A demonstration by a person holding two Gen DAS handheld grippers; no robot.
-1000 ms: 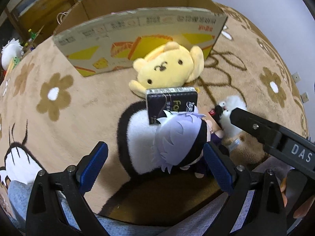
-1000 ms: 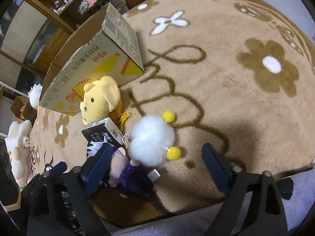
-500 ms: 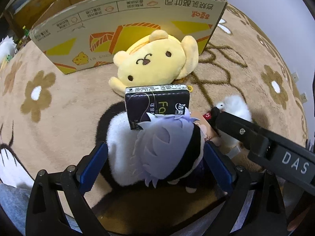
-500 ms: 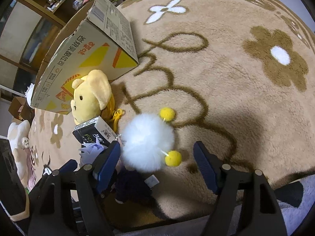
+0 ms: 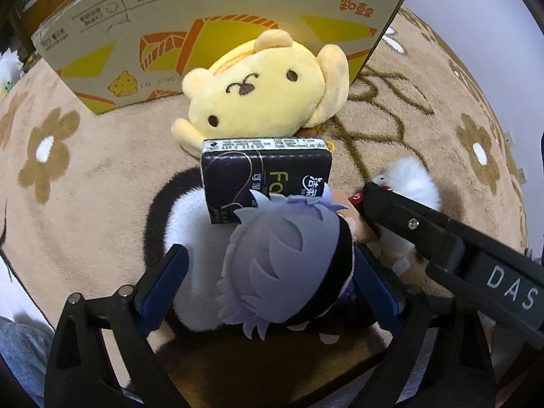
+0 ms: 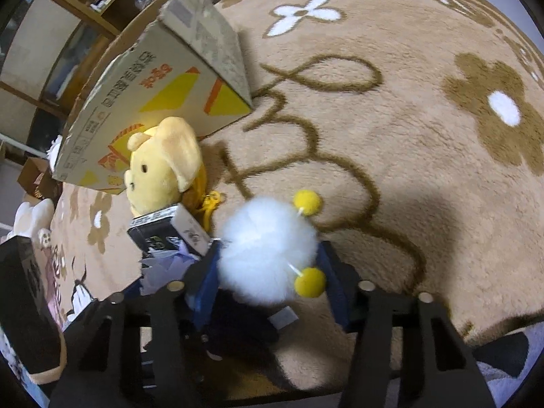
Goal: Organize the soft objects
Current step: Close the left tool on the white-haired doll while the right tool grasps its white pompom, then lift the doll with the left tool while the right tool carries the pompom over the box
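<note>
A doll with lavender hair lies on the rug between the blue pads of my left gripper. Its jaws are closing; the left pad still stands clear of the head. A black tissue pack leans against the doll, and a yellow plush dog lies behind it. In the right wrist view my right gripper is closing on a white pom-pom with two yellow balls, both pads touching its fluff. The doll's dark body lies under it. The right gripper's finger shows beside the pom-pom.
A printed cardboard box stands on the flower-patterned tan rug just behind the yellow dog. More plush toys sit at the left, with wooden shelves beyond. A person's grey trouser leg is at the lower left.
Both grippers have sunk closer to the toys. The right jaws have narrowed from wide apart to the pom-pom's sides. The left gripper now straddles the doll's head.
</note>
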